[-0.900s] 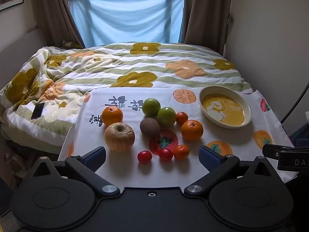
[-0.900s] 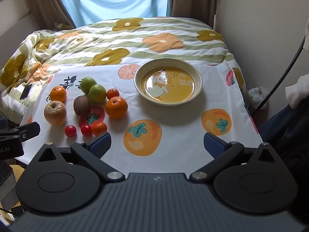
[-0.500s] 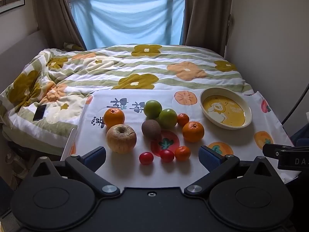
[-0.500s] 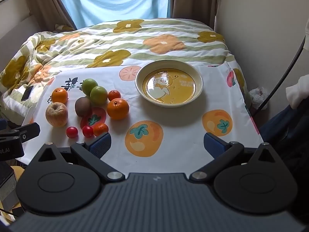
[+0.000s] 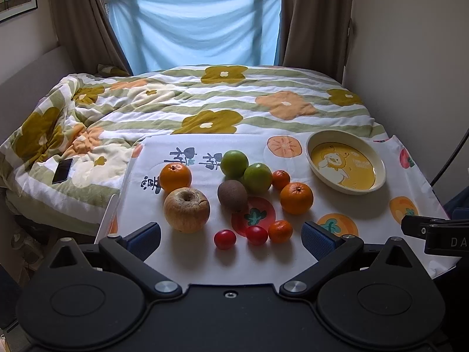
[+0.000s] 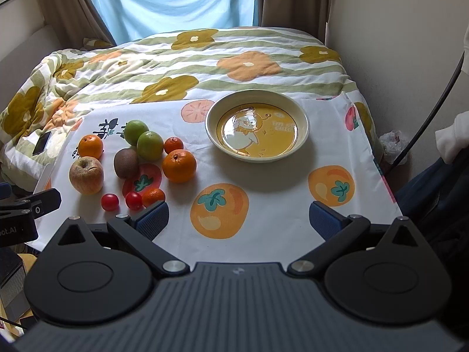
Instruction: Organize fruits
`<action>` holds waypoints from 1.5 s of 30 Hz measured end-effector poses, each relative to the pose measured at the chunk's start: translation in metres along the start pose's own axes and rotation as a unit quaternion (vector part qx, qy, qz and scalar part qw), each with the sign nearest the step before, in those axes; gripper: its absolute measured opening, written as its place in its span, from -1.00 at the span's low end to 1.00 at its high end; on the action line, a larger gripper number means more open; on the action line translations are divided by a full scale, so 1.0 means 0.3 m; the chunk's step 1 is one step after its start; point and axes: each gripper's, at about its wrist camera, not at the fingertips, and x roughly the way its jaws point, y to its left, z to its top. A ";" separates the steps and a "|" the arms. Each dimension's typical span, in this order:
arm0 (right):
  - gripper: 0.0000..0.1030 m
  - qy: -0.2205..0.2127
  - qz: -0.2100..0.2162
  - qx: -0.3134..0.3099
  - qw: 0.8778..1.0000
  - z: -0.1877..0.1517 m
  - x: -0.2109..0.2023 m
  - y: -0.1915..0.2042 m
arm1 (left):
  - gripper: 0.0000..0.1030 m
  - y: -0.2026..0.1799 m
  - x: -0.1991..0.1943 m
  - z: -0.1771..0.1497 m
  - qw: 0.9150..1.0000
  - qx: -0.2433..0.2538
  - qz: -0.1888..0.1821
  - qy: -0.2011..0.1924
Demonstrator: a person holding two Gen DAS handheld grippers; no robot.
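Orange, green, red fruits point(image 5: 296, 198) beside yellow plate point(image 5: 378, 161).

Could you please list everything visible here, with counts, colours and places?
apple: 1, yellow-brown, near left of cloth
oranges: 2 large, 2 small, among the fruit
green fruits: 2, touching, behind kiwi
kiwi: 1, brown, centre
cherry tomatoes: 2, red, nearest row
plate: 1, cream and yellow, empty, far right
tablecloth: 1, white, fruit print
quilt: 1, floral, bed
phone: 1, black, on quilt
curtain: 1, blue, window
left gripper: jaws open
right gripper: jaws open
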 end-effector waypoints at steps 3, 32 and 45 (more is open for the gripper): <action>1.00 0.000 0.001 0.000 1.000 0.001 0.001 -0.001 | 1.00 -0.002 0.001 0.001 1.000 0.001 0.001 0.000; 1.00 0.002 0.001 0.001 1.000 -0.004 0.011 0.002 | 1.00 -0.004 0.007 0.013 1.000 0.004 0.011 -0.007; 1.00 0.002 0.001 -0.001 1.000 -0.002 0.011 0.004 | 1.00 -0.001 0.006 0.013 1.000 0.004 0.010 -0.007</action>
